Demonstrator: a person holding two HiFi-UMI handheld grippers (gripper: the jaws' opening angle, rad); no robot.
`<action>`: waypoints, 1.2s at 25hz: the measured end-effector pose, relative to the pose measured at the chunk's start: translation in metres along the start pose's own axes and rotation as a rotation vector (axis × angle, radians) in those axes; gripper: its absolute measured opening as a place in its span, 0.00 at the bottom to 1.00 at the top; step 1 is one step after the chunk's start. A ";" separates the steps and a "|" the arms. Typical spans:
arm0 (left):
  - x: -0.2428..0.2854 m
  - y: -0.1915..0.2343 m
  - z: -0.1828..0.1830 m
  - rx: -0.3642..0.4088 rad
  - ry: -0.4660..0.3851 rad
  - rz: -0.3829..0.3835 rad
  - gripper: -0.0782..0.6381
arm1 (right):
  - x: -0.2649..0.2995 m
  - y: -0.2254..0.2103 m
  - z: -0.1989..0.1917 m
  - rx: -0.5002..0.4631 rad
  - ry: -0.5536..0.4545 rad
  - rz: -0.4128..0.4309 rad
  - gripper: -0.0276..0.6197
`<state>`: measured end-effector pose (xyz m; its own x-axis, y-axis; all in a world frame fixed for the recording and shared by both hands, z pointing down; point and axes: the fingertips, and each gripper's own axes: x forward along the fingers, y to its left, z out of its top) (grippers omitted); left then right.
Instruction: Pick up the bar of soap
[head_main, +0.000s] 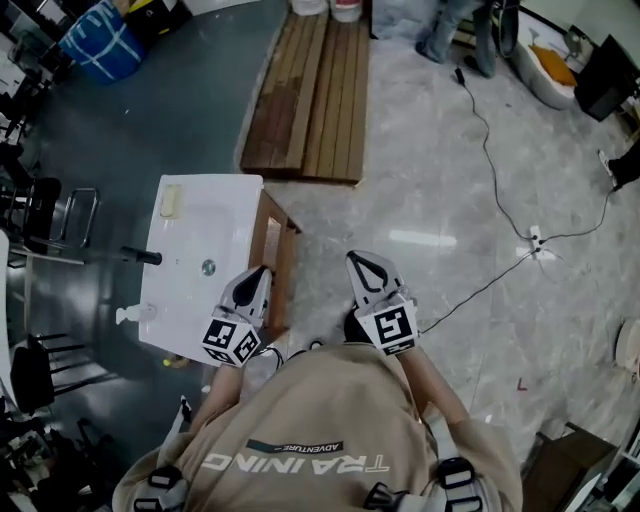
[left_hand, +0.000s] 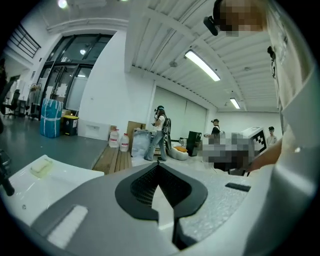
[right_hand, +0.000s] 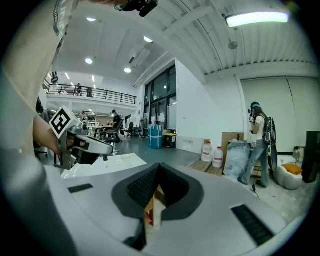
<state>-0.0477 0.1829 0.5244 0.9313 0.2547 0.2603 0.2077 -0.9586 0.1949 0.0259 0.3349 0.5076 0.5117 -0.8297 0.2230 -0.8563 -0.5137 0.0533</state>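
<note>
Soap bar (head_main: 171, 200) lies on sink (head_main: 222, 192), well beyond closed, empty left hand-held gripper (head_main: 260, 272) and right hand-held gripper (head_main: 359, 260).

I see a white sink (head_main: 225, 205) on a wooden stand (head_main: 279, 250), a black faucet (head_main: 142, 256) over it, wooden planks (head_main: 310, 90) beyond and a cable (head_main: 489, 150) crossing the marble floor (head_main: 430, 190)

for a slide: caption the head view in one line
Left gripper and right gripper shut near the white sink; soap bar untouched on its far corner.
</note>
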 end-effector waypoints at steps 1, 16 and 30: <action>0.010 -0.003 0.006 0.000 -0.007 0.003 0.10 | 0.003 -0.012 -0.001 0.002 -0.001 0.004 0.05; 0.090 0.002 0.034 0.005 0.033 0.086 0.10 | 0.034 -0.109 -0.039 0.109 0.043 0.033 0.05; 0.143 0.047 0.050 -0.026 -0.042 0.053 0.10 | 0.080 -0.133 -0.028 0.084 0.069 0.010 0.05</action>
<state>0.1105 0.1679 0.5235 0.9528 0.1975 0.2307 0.1503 -0.9668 0.2068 0.1784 0.3432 0.5455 0.4944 -0.8194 0.2902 -0.8510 -0.5243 -0.0306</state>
